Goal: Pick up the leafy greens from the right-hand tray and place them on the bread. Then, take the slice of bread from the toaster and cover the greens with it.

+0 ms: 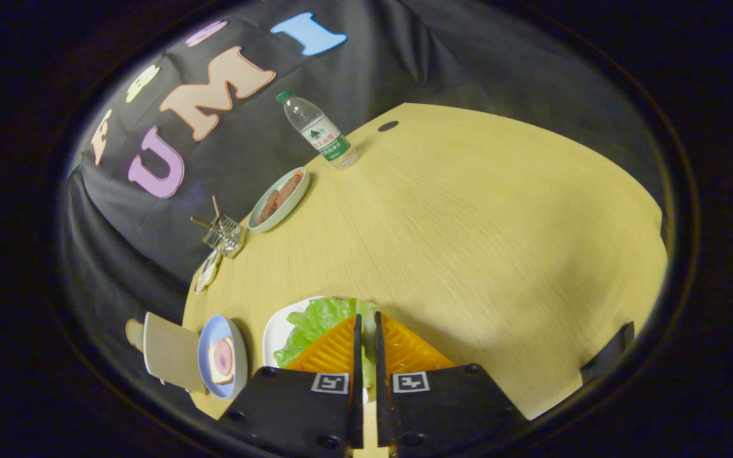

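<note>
The leafy greens (312,324) lie on a white tray (272,336) on the wooden table. My gripper (367,316) is right over them, its fingers drawn together to a thin slit with a strip of green leaf pinched in it. The leaf spreads out past the fingertips and off one side of the fingers. Beside the tray stands a blue plate (209,337) with a slice of bread (221,360) topped by a pink slice. Just past that plate is the pale toaster (172,351), with a slice of bread (133,333) poking out of its far end.
Further along the same table edge are a small white dish (207,271), a wire rack (223,234), a pale green bowl (303,184) of brown meat pieces and a water bottle (317,131). A dark hole (388,126) marks the tabletop beyond the bottle.
</note>
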`<state>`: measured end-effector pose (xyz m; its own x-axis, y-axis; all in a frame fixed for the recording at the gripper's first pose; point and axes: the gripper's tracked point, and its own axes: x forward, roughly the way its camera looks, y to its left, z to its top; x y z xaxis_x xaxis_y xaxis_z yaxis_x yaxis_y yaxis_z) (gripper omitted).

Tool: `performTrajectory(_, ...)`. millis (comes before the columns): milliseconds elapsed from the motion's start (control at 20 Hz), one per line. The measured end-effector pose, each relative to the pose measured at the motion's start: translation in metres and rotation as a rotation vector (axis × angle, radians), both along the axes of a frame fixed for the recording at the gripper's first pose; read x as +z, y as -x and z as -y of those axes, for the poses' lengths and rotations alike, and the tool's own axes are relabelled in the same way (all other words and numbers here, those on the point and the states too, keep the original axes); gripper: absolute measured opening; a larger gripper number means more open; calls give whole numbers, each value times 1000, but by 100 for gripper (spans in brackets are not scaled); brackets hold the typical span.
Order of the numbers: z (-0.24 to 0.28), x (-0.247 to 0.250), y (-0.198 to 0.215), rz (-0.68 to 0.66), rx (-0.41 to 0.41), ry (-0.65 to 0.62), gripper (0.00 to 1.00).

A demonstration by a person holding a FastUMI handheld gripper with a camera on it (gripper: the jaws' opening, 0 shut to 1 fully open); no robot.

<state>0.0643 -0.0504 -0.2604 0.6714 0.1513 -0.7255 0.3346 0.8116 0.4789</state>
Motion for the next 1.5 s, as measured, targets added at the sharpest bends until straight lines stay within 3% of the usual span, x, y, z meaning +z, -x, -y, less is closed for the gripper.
performTrajectory(350, -8, 41, -6, 94, -25, -67, 7)
performTrajectory(850, -44, 96, -11, 205, 18, -84, 3)
performTrajectory(1200, -132, 156, -13, 322, 139, -187, 3)
performTrajectory(1500, -237, 167, -10, 360, 266, -275, 3)
